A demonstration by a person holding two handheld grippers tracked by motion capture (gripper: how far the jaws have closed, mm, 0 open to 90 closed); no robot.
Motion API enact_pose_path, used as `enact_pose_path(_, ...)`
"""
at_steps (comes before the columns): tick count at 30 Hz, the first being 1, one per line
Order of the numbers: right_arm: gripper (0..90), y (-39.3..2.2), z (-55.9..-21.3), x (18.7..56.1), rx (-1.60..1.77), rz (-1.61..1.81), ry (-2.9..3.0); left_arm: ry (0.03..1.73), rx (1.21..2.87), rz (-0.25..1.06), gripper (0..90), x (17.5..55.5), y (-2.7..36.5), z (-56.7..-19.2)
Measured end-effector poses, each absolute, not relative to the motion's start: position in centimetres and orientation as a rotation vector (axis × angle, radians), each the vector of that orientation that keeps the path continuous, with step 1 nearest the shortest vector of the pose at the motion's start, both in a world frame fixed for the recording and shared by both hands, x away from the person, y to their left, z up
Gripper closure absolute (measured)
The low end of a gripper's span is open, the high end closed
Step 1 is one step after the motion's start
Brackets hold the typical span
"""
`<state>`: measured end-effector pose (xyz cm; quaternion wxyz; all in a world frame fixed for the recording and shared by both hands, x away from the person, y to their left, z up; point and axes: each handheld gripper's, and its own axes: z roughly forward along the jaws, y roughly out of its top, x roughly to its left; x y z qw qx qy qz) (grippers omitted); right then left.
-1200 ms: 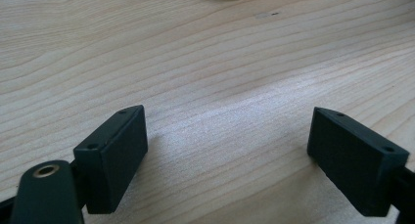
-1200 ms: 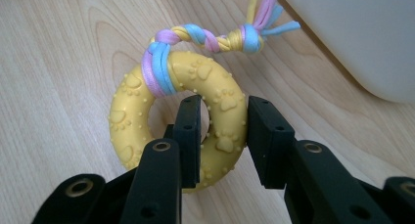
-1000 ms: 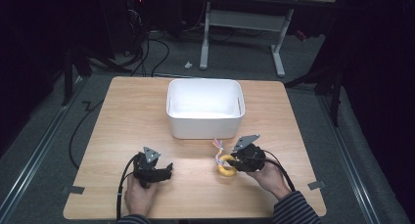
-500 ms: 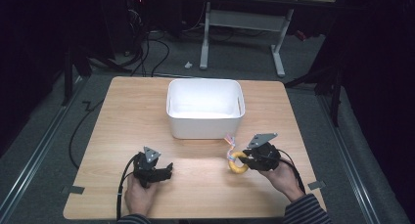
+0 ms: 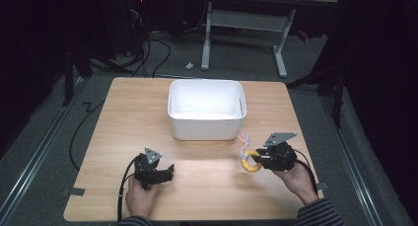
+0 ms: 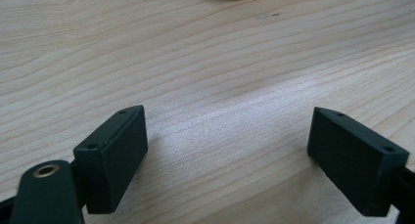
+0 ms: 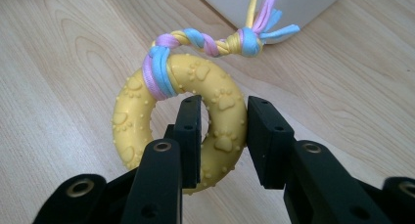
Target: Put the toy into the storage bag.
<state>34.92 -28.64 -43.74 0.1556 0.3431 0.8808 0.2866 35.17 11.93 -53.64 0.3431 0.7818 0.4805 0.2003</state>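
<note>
From the high view, a white plastic bin (image 5: 207, 109) stands at the middle of the wooden worktop (image 5: 123, 112). The right tongs (image 5: 259, 162), held in the person's right hand (image 5: 295, 179), pinch a yellow ring toy (image 5: 250, 163) with a braided pastel rope tail (image 5: 243, 143), near the bin's front right corner. The left tongs (image 5: 169, 170) rest low on the worktop at the near left, well apart from the toy.

In the left gripper view, the left tongs (image 6: 227, 150) stand spread wide over bare wood, nothing between them.

In the right gripper view, the right tongs (image 7: 224, 136) clamp one side of the yellow ring toy (image 7: 142, 106), one jaw through its hole and the other outside. The toy bears raised paw prints; its pink, blue and yellow rope tail (image 7: 215, 40) points toward the white bin (image 7: 274, 4).
</note>
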Motion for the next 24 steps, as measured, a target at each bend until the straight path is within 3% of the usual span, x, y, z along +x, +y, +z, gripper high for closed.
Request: enact_pose_path(24, 68.5, -31.5, -39.9, 34.7, 1.014, 0.887, 2.430, 1.249, 2.032, 0.521, 15.2, 35.2, 11.9, -53.6)
